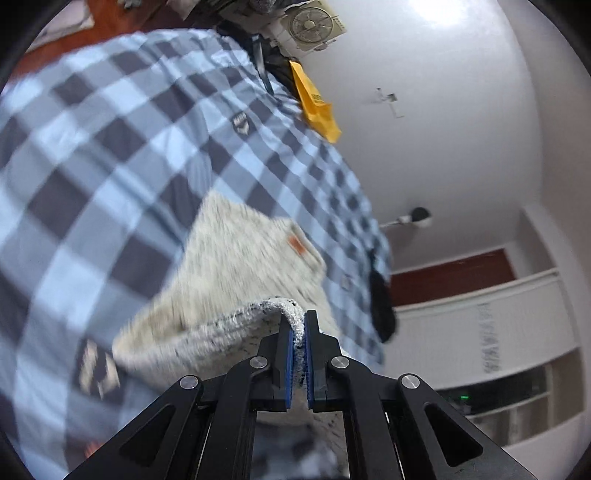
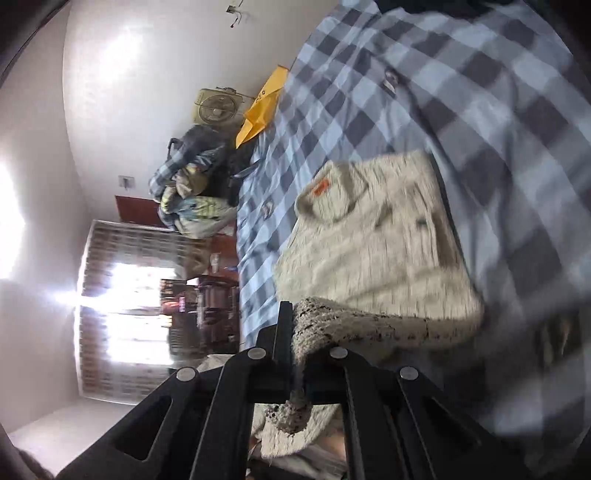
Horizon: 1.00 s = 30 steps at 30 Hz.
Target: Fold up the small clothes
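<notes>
A cream speckled knit garment (image 1: pixel 236 266) with a small orange tag lies on a blue and grey checked bedsheet (image 1: pixel 110 129). My left gripper (image 1: pixel 298 325) is shut on one edge of the knit, which is pinched between its blue pads and lifted. In the right wrist view the same knit garment (image 2: pixel 373 236) spreads over the checked sheet (image 2: pixel 480 110). My right gripper (image 2: pixel 295 325) is shut on another part of its near edge; the cloth drapes over and hides the right finger. Both views are blurred by motion.
A yellow bag (image 1: pixel 317 103) and a beige box fan (image 1: pixel 314 26) sit at the bed's far end. A pile of clothes (image 2: pixel 192 192) lies beside the bed. A bright curtained window (image 2: pixel 129 295) and dark wooden furniture (image 2: pixel 207 314) stand beyond the bed's edge.
</notes>
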Each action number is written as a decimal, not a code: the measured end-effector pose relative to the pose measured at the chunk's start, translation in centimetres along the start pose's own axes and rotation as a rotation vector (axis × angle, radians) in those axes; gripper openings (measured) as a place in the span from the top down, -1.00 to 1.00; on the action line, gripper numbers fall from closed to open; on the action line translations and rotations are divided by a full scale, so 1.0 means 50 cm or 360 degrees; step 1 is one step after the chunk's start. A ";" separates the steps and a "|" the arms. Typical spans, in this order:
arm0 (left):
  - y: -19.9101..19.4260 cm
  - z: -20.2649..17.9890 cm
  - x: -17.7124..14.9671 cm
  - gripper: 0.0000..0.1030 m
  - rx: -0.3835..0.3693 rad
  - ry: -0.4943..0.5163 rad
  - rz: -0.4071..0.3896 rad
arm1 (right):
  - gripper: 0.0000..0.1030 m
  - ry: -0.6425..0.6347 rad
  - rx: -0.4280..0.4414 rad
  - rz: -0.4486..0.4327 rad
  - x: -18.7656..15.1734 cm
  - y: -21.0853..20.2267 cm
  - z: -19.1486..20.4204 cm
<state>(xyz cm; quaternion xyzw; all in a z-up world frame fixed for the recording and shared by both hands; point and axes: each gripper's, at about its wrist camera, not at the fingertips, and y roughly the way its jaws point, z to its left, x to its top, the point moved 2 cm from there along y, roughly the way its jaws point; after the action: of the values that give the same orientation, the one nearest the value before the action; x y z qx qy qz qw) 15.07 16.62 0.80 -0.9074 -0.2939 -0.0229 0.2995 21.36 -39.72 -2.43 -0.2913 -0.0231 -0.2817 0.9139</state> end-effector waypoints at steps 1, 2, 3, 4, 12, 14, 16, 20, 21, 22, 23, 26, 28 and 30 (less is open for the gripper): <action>0.025 -0.008 0.031 0.92 0.0042 0.0030 -0.0002 | 0.96 -0.0025 -0.0027 -0.0009 0.026 0.008 0.007; 0.047 -0.014 0.059 0.92 0.0078 0.0040 -0.0014 | 0.96 -0.0039 -0.0049 -0.0023 0.056 0.020 0.011; 0.068 -0.019 0.085 0.92 0.0096 0.0046 -0.0019 | 0.96 -0.0051 -0.0063 -0.0030 0.077 0.027 0.014; 0.094 -0.024 0.115 0.92 0.0102 0.0046 -0.0025 | 0.96 -0.0051 -0.0089 -0.0040 0.112 0.043 0.015; 0.336 0.068 0.279 0.91 0.0312 -0.0213 -0.0051 | 0.79 0.0148 -0.0189 0.0083 0.307 0.179 -0.051; 0.370 0.088 0.296 0.75 0.0431 -0.0213 -0.0038 | 0.50 0.0378 -0.0307 0.0058 0.337 0.199 -0.128; 0.374 0.096 0.312 -0.23 0.0421 -0.0263 -0.0079 | 0.17 0.0447 -0.0438 -0.0041 0.359 0.177 -0.170; 0.353 0.073 0.328 -1.00 0.0527 -0.0152 -0.0126 | -0.26 0.0245 -0.0755 -0.0111 0.361 0.124 -0.172; 0.350 0.058 0.323 -1.00 0.0662 -0.0024 -0.0093 | -0.26 0.0194 -0.0794 -0.0115 0.354 0.118 -0.167; 0.349 0.046 0.316 -1.00 0.0776 0.0085 -0.0076 | -0.26 0.0124 -0.0817 -0.0087 0.333 0.117 -0.159; 0.347 0.029 0.297 -1.00 0.0924 0.0247 -0.0048 | -0.26 0.0083 -0.0820 -0.0054 0.314 0.119 -0.153; 0.354 -0.011 0.216 -1.00 0.1086 0.0643 0.0113 | -0.26 -0.0095 -0.0844 0.0083 0.233 0.141 -0.116; 0.360 -0.025 0.150 -1.00 0.1087 0.0801 0.0247 | -0.26 -0.0280 -0.0883 0.0169 0.169 0.164 -0.076; 0.367 -0.038 0.091 -0.98 0.1096 0.0909 0.0335 | -0.26 -0.0479 -0.0968 0.0200 0.117 0.189 -0.037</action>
<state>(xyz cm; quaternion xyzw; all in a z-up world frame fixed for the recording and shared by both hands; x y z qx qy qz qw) 29.11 6.03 -6.36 -0.7373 -0.0964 -0.1427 0.6532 31.04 -37.31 -7.66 -0.5894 -0.0548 -0.1727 0.7872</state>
